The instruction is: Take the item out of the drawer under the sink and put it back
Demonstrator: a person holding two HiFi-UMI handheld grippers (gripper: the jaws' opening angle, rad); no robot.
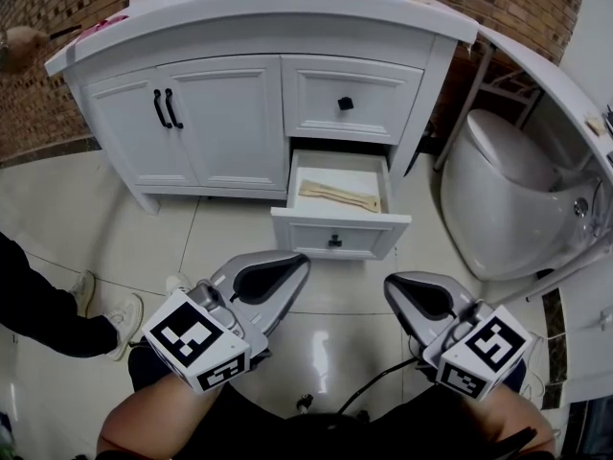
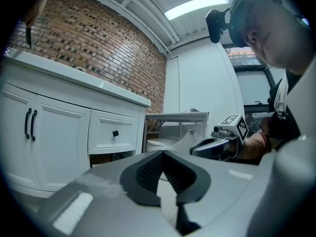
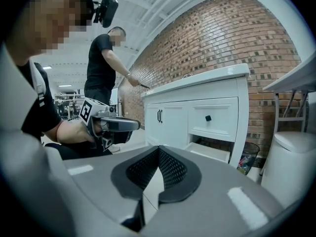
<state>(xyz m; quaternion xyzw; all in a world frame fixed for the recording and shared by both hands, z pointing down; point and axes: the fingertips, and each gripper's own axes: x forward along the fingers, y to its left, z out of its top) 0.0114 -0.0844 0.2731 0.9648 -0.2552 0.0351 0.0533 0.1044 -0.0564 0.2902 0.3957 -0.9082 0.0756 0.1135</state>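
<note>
The lower drawer [image 1: 337, 235] of the white sink cabinet [image 1: 230, 113] stands pulled open. A pale wooden utensil [image 1: 340, 197] lies flat inside it. My left gripper [image 1: 292, 263] hovers low in front of the drawer, a little to its left, shut with nothing between the jaws; the left gripper view shows its tips [image 2: 162, 153] meeting. My right gripper [image 1: 397, 286] is held beside it on the right, also shut and holding nothing [image 3: 159, 148]. Both are well short of the drawer. In the right gripper view the open drawer [image 3: 210, 152] shows beyond the jaws.
A white toilet [image 1: 498, 190] stands right of the cabinet, with a white folding table [image 1: 546, 75] over it. A bystander's legs and shoes [image 1: 57, 310] are at the left. Another person [image 3: 103, 58] stands at the counter's far end. A waste bin [image 3: 247, 158] sits beside the cabinet.
</note>
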